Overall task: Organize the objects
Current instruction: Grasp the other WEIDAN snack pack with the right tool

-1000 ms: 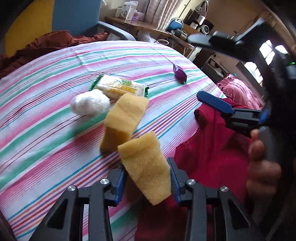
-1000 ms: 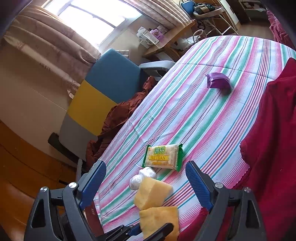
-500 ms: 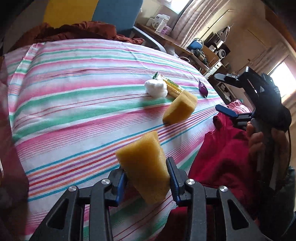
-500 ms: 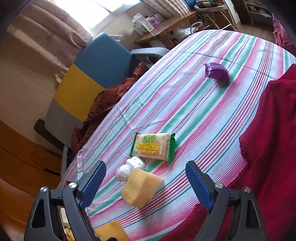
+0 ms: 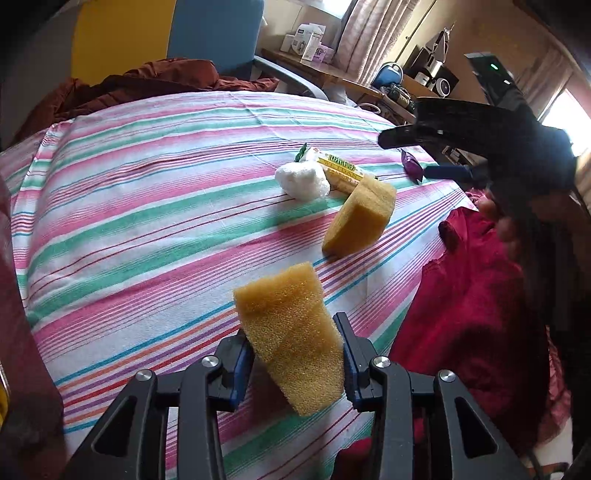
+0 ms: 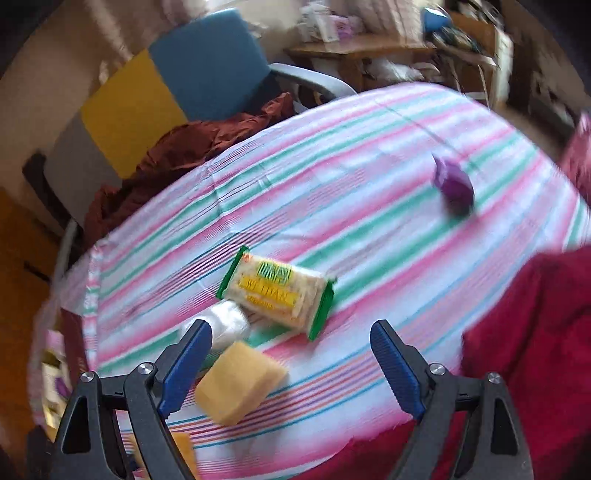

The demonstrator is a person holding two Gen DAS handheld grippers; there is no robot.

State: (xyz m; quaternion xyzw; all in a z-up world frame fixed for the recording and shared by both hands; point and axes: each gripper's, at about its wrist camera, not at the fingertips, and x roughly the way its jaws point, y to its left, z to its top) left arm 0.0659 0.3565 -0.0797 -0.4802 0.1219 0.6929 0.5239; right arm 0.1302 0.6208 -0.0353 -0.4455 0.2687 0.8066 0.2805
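My left gripper (image 5: pixel 295 365) is shut on a yellow sponge (image 5: pixel 291 339) and holds it above the striped tablecloth (image 5: pixel 129 206). A second yellow sponge (image 5: pixel 360 216) lies on the cloth ahead; it also shows in the right wrist view (image 6: pixel 238 380). Behind it lie a white wrapped ball (image 5: pixel 303 181) and a green-and-yellow snack packet (image 5: pixel 340 170), which also shows in the right wrist view (image 6: pixel 275 291). A purple wrapped object (image 6: pixel 454 184) sits further right. My right gripper (image 6: pixel 291 365) is open and empty, hovering just above the second sponge and packet.
A red cloth (image 5: pixel 472 295) hangs over the table's near right edge. A rust-brown cloth (image 5: pixel 155 74) and a blue-and-yellow chair (image 5: pixel 207 33) stand behind the table. A wooden shelf with boxes (image 5: pixel 314 62) is at the back.
My left gripper has pulled back and left with its sponge, away from the second sponge. My right gripper has swung in closer over the packet and second sponge; its view is blurred.
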